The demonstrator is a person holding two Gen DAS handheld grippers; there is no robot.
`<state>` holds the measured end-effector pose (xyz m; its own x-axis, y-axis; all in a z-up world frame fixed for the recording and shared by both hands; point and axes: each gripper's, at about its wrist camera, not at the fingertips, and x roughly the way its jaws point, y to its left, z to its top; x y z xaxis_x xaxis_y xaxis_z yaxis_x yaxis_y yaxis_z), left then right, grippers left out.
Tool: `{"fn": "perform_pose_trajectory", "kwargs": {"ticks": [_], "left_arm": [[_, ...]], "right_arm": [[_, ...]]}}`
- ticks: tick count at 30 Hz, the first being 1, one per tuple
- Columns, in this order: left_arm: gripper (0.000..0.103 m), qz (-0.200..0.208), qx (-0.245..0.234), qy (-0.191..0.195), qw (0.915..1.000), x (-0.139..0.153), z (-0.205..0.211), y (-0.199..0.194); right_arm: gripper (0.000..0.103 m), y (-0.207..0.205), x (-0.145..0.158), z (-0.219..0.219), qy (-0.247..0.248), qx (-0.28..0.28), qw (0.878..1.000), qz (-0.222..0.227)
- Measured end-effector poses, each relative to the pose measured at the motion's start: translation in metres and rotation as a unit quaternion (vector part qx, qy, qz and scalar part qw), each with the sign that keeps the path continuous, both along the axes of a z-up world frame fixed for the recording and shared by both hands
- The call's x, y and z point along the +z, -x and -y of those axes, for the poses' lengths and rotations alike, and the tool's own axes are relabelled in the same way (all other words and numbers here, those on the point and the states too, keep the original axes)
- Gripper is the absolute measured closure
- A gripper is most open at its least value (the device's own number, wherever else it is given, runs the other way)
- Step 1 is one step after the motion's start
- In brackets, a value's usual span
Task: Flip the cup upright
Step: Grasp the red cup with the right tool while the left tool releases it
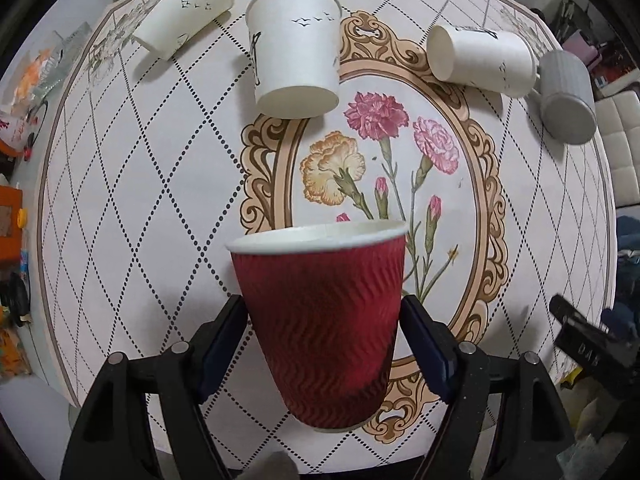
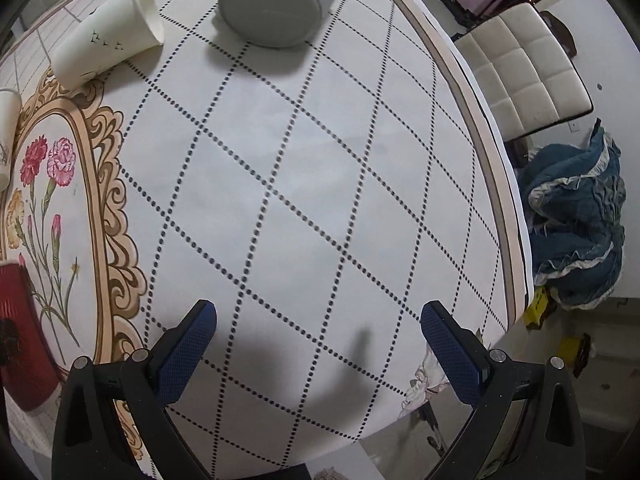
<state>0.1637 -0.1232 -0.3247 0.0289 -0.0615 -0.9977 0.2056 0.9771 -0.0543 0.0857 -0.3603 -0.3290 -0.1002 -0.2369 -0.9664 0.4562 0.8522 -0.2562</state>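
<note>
A dark red ripple paper cup (image 1: 324, 328) stands upright, rim up, between the fingers of my left gripper (image 1: 325, 320), which is shut on its sides; whether its base rests on the table I cannot tell. The cup also shows at the left edge of the right wrist view (image 2: 20, 340). My right gripper (image 2: 318, 324) is open and empty above the tablecloth (image 2: 300, 184), to the right of the red cup.
One white paper cup (image 1: 296, 50) stands upright at the back. Two white cups (image 1: 186, 10) (image 1: 480, 58) and a grey cup (image 1: 566, 96) lie on their sides. The table edge (image 2: 508, 208) runs on the right, with a white chair (image 2: 520, 68) and blue cloth (image 2: 576, 224) beyond.
</note>
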Motion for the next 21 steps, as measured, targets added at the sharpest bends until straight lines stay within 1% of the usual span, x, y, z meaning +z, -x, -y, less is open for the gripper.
{"fn": "perform_pose_trajectory", "kwargs": {"ticks": [1,2,4,14,18,21], "left_arm": [[0.005,0.003,-0.002,-0.007,1.0,-0.001,0.002,-0.001],[0.001,0.005,-0.005,-0.015,0.9999,-0.001,0.003,-0.003],[0.001,0.011,-0.002,-0.023,0.9997,0.001,0.002,-0.004],[0.001,0.03,0.024,-0.017,0.9991,0.022,-0.013,-0.011],[0.001,0.051,0.037,-0.033,0.9975,0.042,-0.024,-0.005],[0.001,0.076,0.053,-0.048,0.9945,0.06,-0.044,0.003]], "right_arm": [[0.0,0.002,0.0,0.0,-0.001,-0.001,1.0,0.001],[0.0,0.003,0.001,0.001,-0.002,-0.001,1.0,0.002],[0.0,0.004,0.002,0.002,-0.003,0.001,1.0,0.005],[0.0,0.006,0.012,-0.004,-0.009,0.007,1.0,0.022],[0.0,0.005,0.017,-0.008,-0.016,0.009,0.999,0.03],[0.0,0.004,0.02,-0.011,-0.027,0.014,0.999,0.037]]}}
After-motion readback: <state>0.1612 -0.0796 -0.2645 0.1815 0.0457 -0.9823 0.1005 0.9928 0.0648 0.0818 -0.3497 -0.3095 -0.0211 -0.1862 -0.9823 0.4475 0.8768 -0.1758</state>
